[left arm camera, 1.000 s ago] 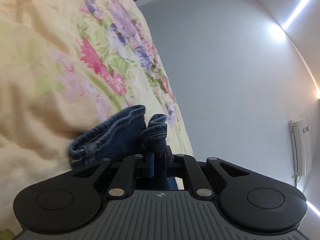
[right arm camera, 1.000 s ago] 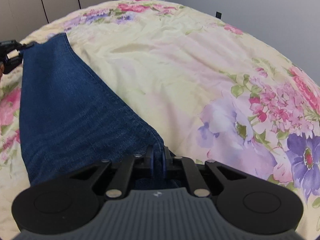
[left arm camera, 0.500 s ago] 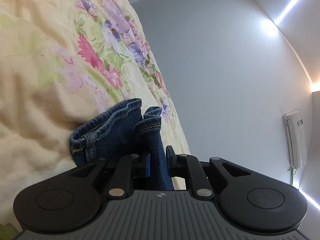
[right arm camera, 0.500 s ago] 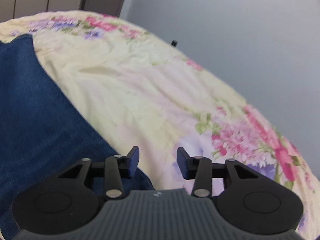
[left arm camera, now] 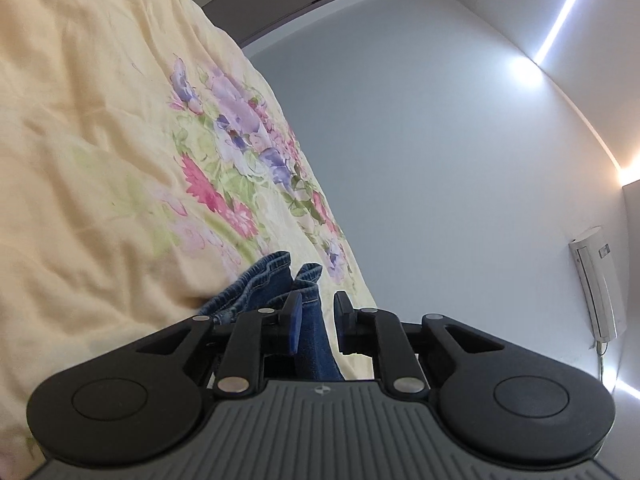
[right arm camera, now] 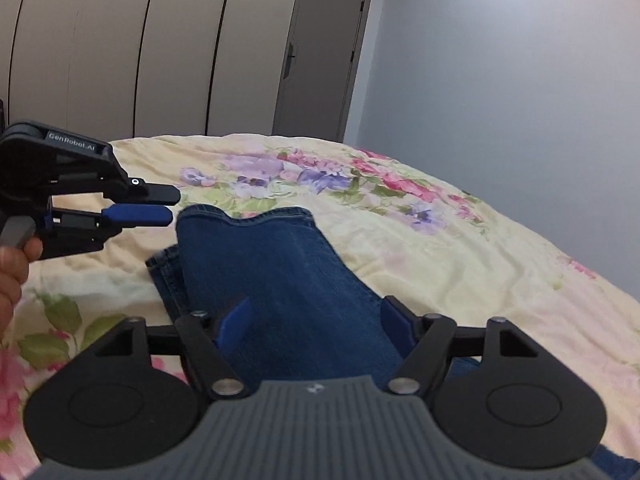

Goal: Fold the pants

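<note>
Jeans (right arm camera: 280,280) lie on the floral quilt (right arm camera: 460,248), folded over, hem edges toward the wardrobe end. Left gripper (right arm camera: 160,202) sits just off the jeans' far left corner; its jaws have just been opening and stand narrowly apart. In its own view the denim (left arm camera: 310,320) rises between the jaws, against the blue pad and clear of the other, so it looks released, though contact with that pad can't be ruled out. Right gripper (right arm camera: 316,320) hovers over the near part of the jeans; its jaws have just been opening and are wide, nothing pinched, cloth only seen beyond the gap. Risks: if denim clings to the left pad, pulling away would drag the top layer and spoil the fold; the lower layer already peeks out left of the top one, so edges are uneven. Pose: left gripper near level, a hand (right arm camera: 12,264) on its grip; right gripper tilted down at the jeans.
</note>
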